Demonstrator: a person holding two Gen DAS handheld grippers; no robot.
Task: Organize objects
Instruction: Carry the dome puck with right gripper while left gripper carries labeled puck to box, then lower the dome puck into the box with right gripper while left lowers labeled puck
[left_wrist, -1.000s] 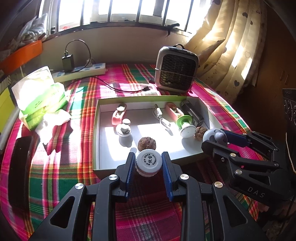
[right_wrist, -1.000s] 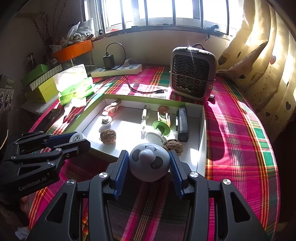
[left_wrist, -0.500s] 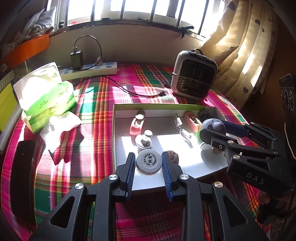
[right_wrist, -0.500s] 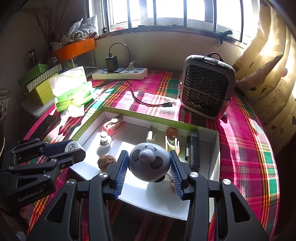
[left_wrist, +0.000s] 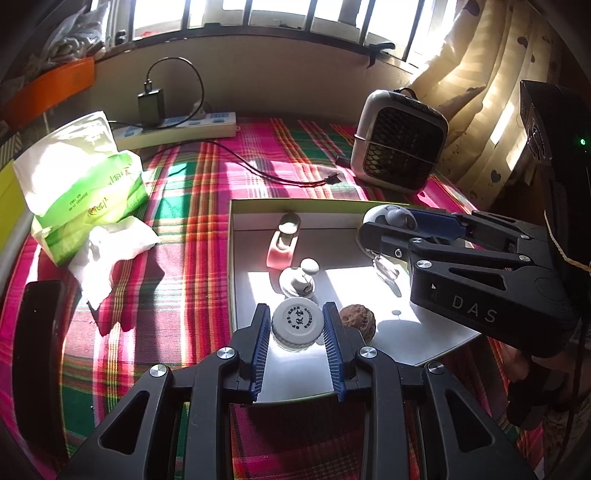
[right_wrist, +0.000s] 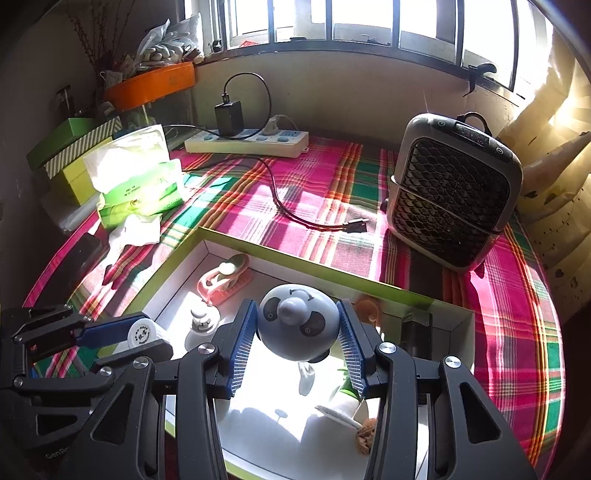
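While sunlight falls across the plaid tablecloth (left_wrist: 177, 236), the left wrist view shows the left gripper (left_wrist: 297, 328) with its blue-padded jaws clamped on a small white bottle with a ribbed round cap (left_wrist: 297, 325), held over the near left part of the shallow white cardboard tray with green rim (left_wrist: 231, 258). Inside the tray: a brown wrinkled walnut (left_wrist: 357, 319) just right of the bottle, a white knobbed figurine (left_wrist: 297, 281) just beyond it, a pink clip-like holder (left_wrist: 282, 248) farther back. The right gripper (left_wrist: 388, 221) enters from the right over the tray's far side, carrying a grey round toy. A green tissue pack (left_wrist: 88, 192) lies well left of the tray; a grey mesh-front heater (left_wrist: 399, 142) stands behind it

Right wrist view: right gripper (right_wrist: 297, 332), jaws clamped on the grey round panda-faced toy (right_wrist: 297, 326), held above the tray (right_wrist: 295, 264) interior. Left gripper (right_wrist: 142, 332) visible at lower left with the white bottle (right_wrist: 141, 333) between its pads, over the tray's left edge. A white power strip (right_wrist: 247, 142) with black charger sits by the wall
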